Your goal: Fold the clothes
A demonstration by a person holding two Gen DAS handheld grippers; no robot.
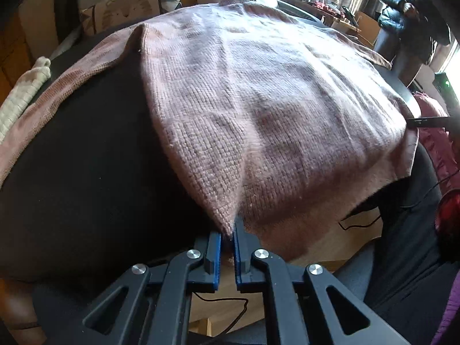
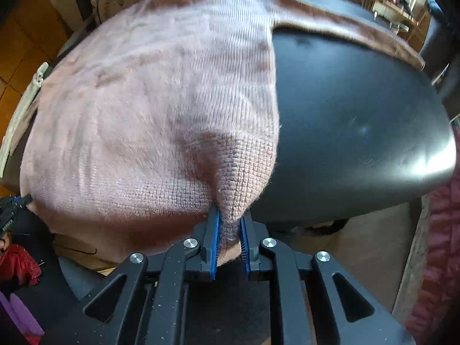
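1. Pinching the pink knitted sweater (image 1: pixel 258 109) at its near hem, my left gripper (image 1: pixel 227 234) has its blue pads almost together on a pointed corner of the knit, which rises into the narrow gap between them. I read that as clamped on the cloth.

2. My right gripper (image 2: pixel 231 224) stands a little wider, with a thicker bunch of the same sweater (image 2: pixel 149 109) pressed between its pads; it too is clamped on the hem.

3. The sweater lies spread on the black tabletop (image 1: pixel 86 158), directly ahead of and below both grippers, running away from me toward the far side of the table.

4. Its long axis, as I judge it, runs from the hem I hold to the neckline at the far end, so the garment points away from me. One sleeve (image 2: pixel 345 26) trails off to the right across the bare table (image 2: pixel 359 115); the other sleeve (image 1: pixel 37 109) drapes off to the left.

5. Each hand holds its own corner of the hem, so neither is nearer; the left takes the left corner, the right the right corner. The tip of my right gripper shows at the right edge of the left view, level with the hem.

6. The coming move, I judge, is to lift this edge and carry it forward along that long axis, laying hem toward neckline. Keeping both hands level matters, or the fold will skew.

7. A cream knitted garment (image 1: pixel 23 92) lies just beside the left sleeve, and I should keep clear of it.
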